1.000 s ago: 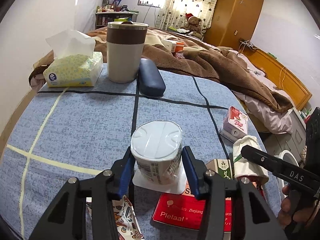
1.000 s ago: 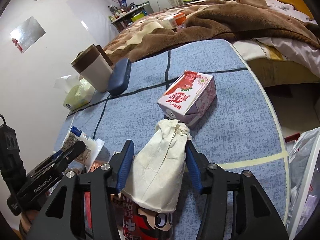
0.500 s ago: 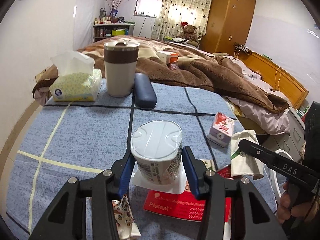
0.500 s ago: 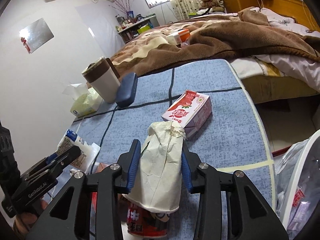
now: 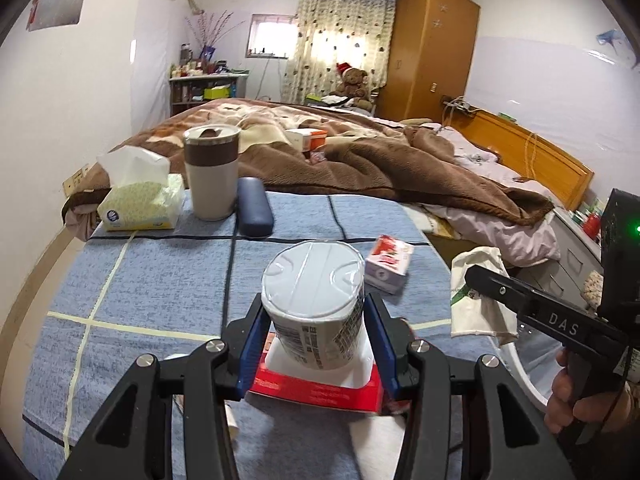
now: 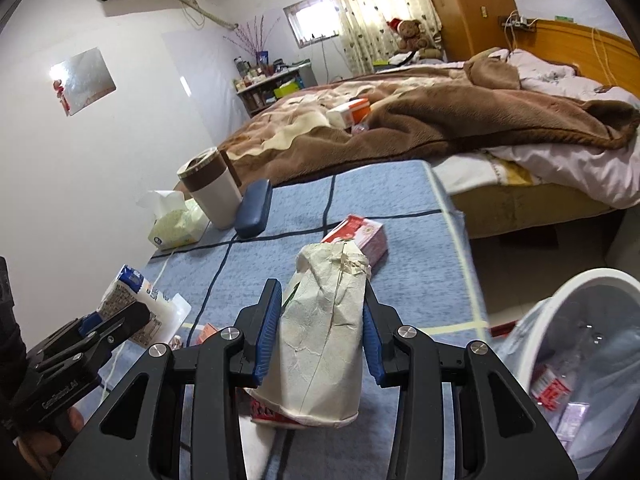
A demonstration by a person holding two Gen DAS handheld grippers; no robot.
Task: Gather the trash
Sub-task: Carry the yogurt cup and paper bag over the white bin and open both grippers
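1. The left gripper (image 5: 314,338) clamps a white yogurt cup (image 5: 314,308) upside down, clear of the blue tablecloth (image 5: 160,280).
2. The right gripper (image 6: 318,330) squeezes a crumpled paper bag (image 6: 324,340) (blue pads pressed into both sides).
3. A lined trash bin (image 6: 580,344) stands beside the table, lower right.
4. A pink carton (image 6: 360,236) lies on the cloth.
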